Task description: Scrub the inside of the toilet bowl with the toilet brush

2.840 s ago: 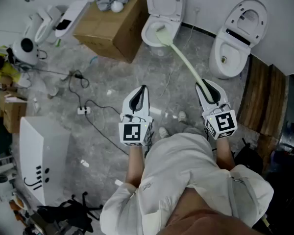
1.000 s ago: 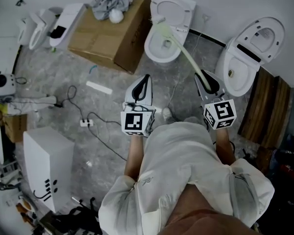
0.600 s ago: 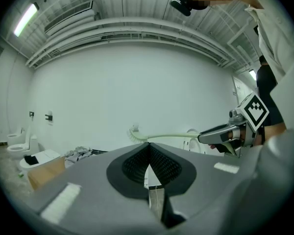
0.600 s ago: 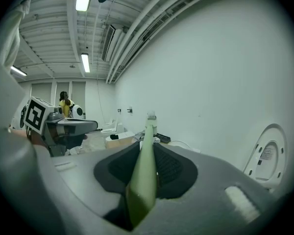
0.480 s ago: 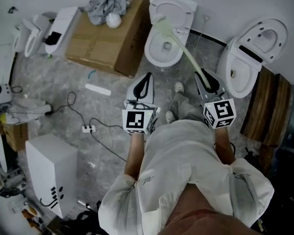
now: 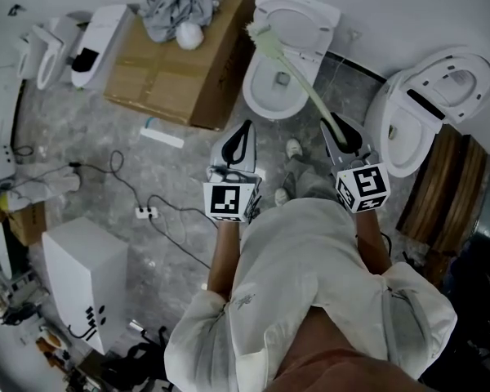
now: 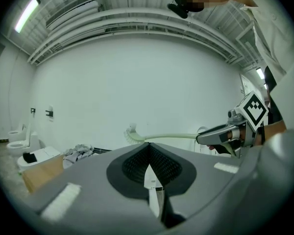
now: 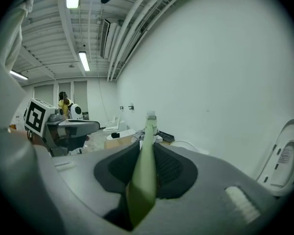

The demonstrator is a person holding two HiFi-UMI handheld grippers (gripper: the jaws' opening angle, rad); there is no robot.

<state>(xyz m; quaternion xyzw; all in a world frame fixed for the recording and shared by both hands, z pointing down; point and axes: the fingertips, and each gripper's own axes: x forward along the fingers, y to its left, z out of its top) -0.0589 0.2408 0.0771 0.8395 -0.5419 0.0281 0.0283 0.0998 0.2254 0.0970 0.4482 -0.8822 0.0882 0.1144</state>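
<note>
While right gripper jaws clamp the toilet brush handle, left gripper jaws meet, empty.

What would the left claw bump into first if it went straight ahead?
Probably the toilet, at its left rim; the left claw aims there. If it passes above, the white wall comes next.

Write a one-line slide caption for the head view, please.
Right gripper holds the toilet brush raised over the open toilet; left gripper is shut and empty.
</note>
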